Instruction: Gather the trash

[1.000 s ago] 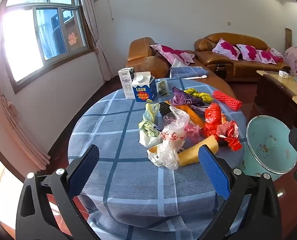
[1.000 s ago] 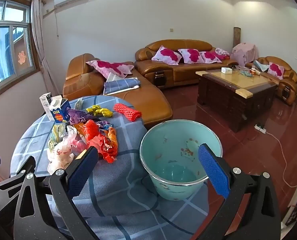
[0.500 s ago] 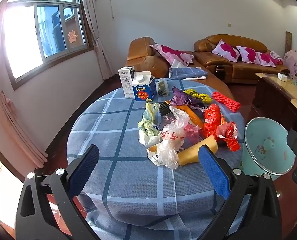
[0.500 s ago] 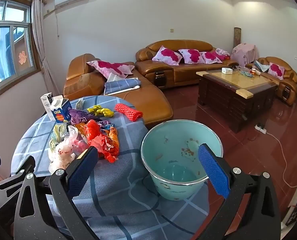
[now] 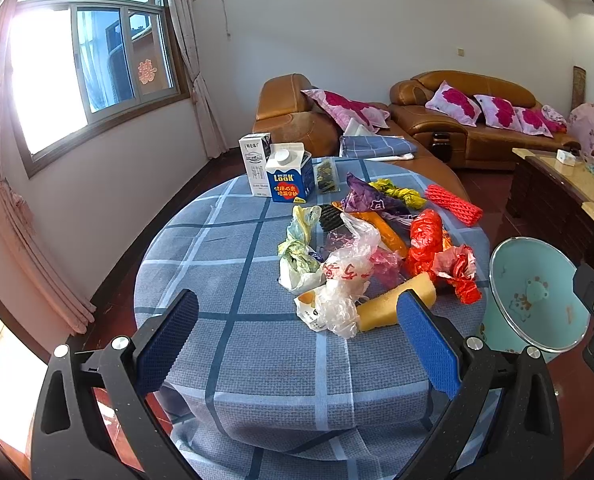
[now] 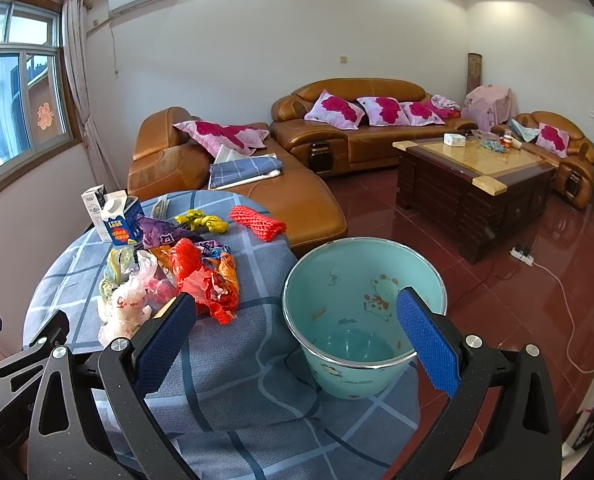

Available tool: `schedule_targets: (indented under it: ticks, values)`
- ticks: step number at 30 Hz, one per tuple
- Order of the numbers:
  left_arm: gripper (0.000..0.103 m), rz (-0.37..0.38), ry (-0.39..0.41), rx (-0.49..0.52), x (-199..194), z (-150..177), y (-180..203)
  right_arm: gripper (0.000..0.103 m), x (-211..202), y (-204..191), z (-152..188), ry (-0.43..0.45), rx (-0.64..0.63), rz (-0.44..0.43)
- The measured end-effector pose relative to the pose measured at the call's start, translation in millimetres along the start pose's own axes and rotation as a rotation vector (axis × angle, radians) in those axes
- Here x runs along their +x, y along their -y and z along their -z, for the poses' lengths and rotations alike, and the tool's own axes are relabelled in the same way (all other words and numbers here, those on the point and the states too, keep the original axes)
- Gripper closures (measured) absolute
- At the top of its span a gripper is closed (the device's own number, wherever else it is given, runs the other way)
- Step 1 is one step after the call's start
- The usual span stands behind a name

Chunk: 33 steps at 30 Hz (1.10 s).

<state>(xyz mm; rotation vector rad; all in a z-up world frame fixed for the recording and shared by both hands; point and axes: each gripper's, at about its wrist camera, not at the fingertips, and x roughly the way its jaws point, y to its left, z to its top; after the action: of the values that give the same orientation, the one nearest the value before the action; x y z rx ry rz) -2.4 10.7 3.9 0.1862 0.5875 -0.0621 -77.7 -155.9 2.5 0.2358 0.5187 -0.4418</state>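
Left gripper (image 5: 297,340) jaws spread wide, empty, low in frame above the round table (image 5: 225,280) near edge. Right gripper (image 6: 297,334) also wide apart, empty, framing the teal bin (image 6: 363,316) at lower center. Trash pile (image 5: 369,256) sits mid-frame on table: plastic bags, red wrappers, yellow sponge (image 5: 393,304). Blue carton (image 5: 289,178) stands upright behind pile.

The sponge's (image 5: 393,304) near end hides behind a pad (image 5: 425,344). The white carton (image 6: 93,204) sits half behind the blue carton (image 6: 119,224); its print is unreadable.
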Motion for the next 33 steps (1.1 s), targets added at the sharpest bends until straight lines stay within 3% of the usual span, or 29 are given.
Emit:
schedule_targets:
  ticks: [33]
  values:
    - [0.006,0.004,-0.003,-0.004,-0.1,1.4,0.6,0.005,0.3,3.0,0.7,-0.001,0.008,-0.004]
